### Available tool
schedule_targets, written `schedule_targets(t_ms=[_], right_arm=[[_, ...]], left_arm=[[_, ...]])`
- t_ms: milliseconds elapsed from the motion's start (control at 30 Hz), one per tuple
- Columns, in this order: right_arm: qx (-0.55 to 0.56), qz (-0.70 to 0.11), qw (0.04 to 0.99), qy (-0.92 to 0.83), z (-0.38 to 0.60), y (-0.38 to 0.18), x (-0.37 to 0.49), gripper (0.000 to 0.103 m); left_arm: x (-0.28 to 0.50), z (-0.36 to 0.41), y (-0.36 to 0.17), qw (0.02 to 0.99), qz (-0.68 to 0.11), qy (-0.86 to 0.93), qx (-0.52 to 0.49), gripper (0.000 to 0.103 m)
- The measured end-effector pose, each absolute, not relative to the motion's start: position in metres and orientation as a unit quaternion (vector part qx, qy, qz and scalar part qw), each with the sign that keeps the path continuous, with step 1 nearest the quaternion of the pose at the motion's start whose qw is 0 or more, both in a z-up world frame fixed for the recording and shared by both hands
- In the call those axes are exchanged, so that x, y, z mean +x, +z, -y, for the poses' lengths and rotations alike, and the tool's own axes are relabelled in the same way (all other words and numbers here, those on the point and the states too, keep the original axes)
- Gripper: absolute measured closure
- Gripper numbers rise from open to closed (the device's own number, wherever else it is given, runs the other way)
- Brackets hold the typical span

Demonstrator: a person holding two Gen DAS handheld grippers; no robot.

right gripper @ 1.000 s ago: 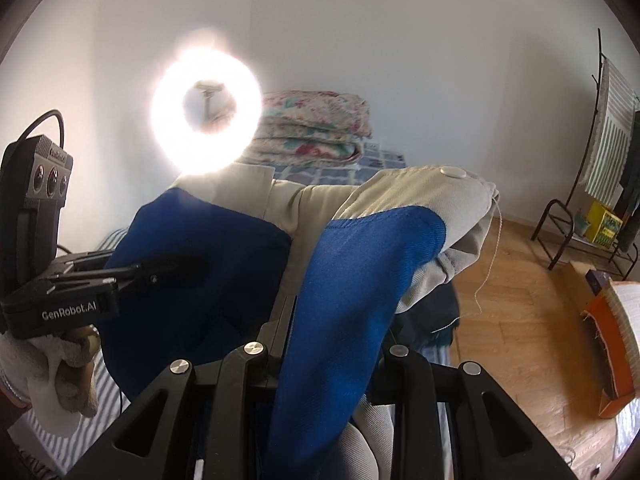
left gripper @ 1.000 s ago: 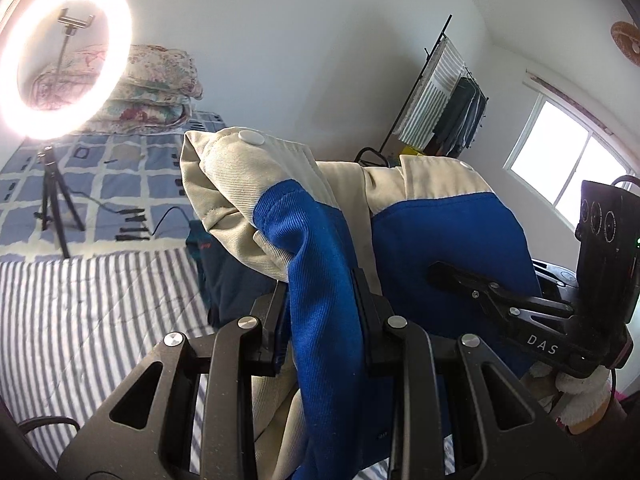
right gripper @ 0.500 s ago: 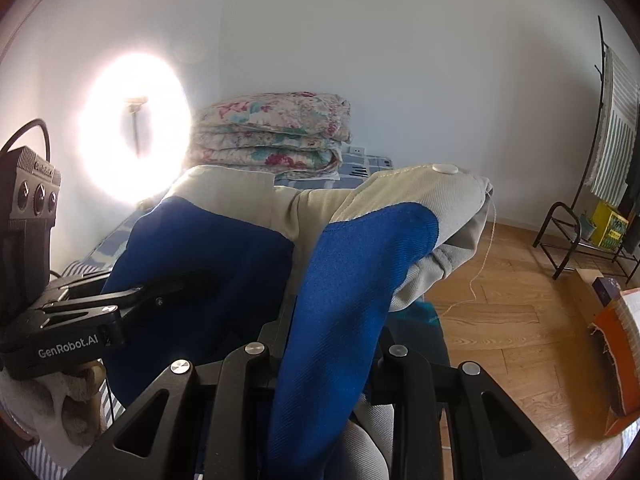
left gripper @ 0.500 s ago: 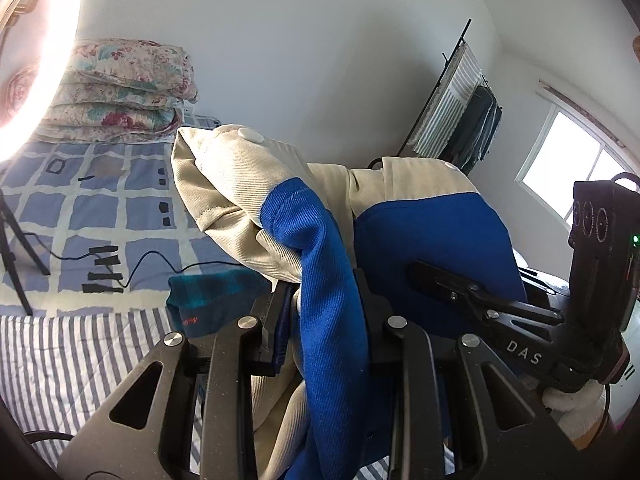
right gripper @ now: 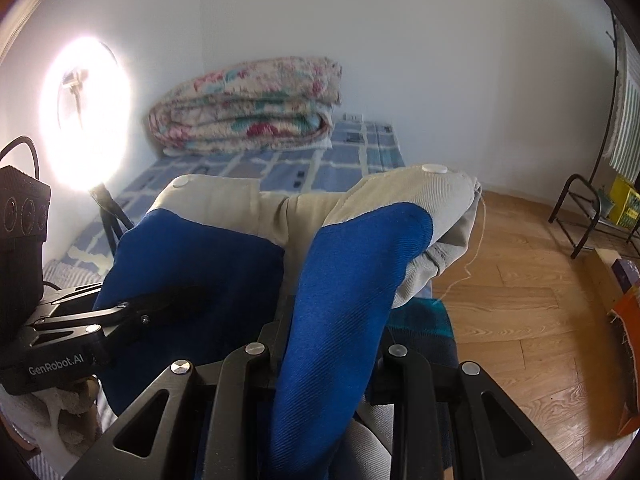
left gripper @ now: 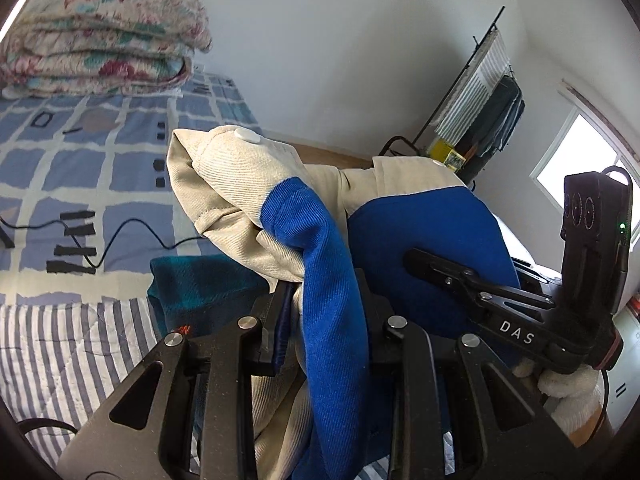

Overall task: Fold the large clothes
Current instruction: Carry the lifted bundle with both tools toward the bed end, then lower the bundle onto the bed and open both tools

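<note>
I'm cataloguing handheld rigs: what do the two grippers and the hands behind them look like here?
Both are matte black, with triangular cut-outs in the finger frames and silver round pins. The right gripper carries white "DAS" lettering, a box with three round lenses and a green light. The left gripper reads "GenRobot.AI", with a similar lens box and a black cable. Each hand wears a fuzzy off-white glove.

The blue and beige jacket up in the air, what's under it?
Under the blue and beige jacket a folded dark teal cloth lies on the striped sheet. The jacket hides the rest of the cloth and the bed below.
</note>
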State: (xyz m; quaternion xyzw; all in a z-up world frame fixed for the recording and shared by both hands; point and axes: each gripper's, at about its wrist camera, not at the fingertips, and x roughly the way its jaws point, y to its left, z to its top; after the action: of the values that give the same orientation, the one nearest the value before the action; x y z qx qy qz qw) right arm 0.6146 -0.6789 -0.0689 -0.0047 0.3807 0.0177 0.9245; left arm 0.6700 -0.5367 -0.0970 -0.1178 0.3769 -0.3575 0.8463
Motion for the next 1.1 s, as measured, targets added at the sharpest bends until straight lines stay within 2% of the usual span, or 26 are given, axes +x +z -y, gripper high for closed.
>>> schedule_targets(t_ms=[167, 267, 367, 500, 533, 633, 800, 1100], right_arm=[[-0.001, -0.389, 0.921, 0.014, 0.700, -0.087, 0.631, 0.078], [0.015, -0.397, 0.918, 0.001, 0.719, -0.093, 0.640, 0.074], [0.019, -0.414, 0.910, -0.026, 0.736, -0.103, 0.645, 0.066], [0.002, -0.434, 0.896, -0.090, 0.751, -0.121, 0.649, 0.046], [-0.004, -0.439, 0.892, -0.108, 0.755, -0.126, 0.648, 0.045], [0.012, -0.453, 0.883, -0.126, 0.769, -0.135, 0.643, 0.045], [0.017, -0.429, 0.893, -0.138, 0.769, -0.121, 0.626, 0.045], [0.014, -0.384, 0.913, -0.142, 0.739, -0.071, 0.591, 0.045]], left_arm=[[0.687, 0.520, -0.120, 0.853, -0.382, -0.334, -0.123, 0.077], [0.699, 0.505, -0.133, 0.855, -0.396, -0.312, -0.124, 0.077], [0.706, 0.497, -0.146, 0.857, -0.412, -0.288, -0.114, 0.073], [0.705, 0.495, -0.155, 0.868, -0.409, -0.268, -0.081, 0.059], [0.704, 0.496, -0.157, 0.872, -0.408, -0.262, -0.070, 0.052], [0.702, 0.496, -0.160, 0.880, -0.405, -0.243, -0.047, 0.044], [0.696, 0.486, -0.153, 0.880, -0.405, -0.243, -0.056, 0.044], [0.651, 0.461, -0.107, 0.894, -0.367, -0.251, -0.057, 0.044]])
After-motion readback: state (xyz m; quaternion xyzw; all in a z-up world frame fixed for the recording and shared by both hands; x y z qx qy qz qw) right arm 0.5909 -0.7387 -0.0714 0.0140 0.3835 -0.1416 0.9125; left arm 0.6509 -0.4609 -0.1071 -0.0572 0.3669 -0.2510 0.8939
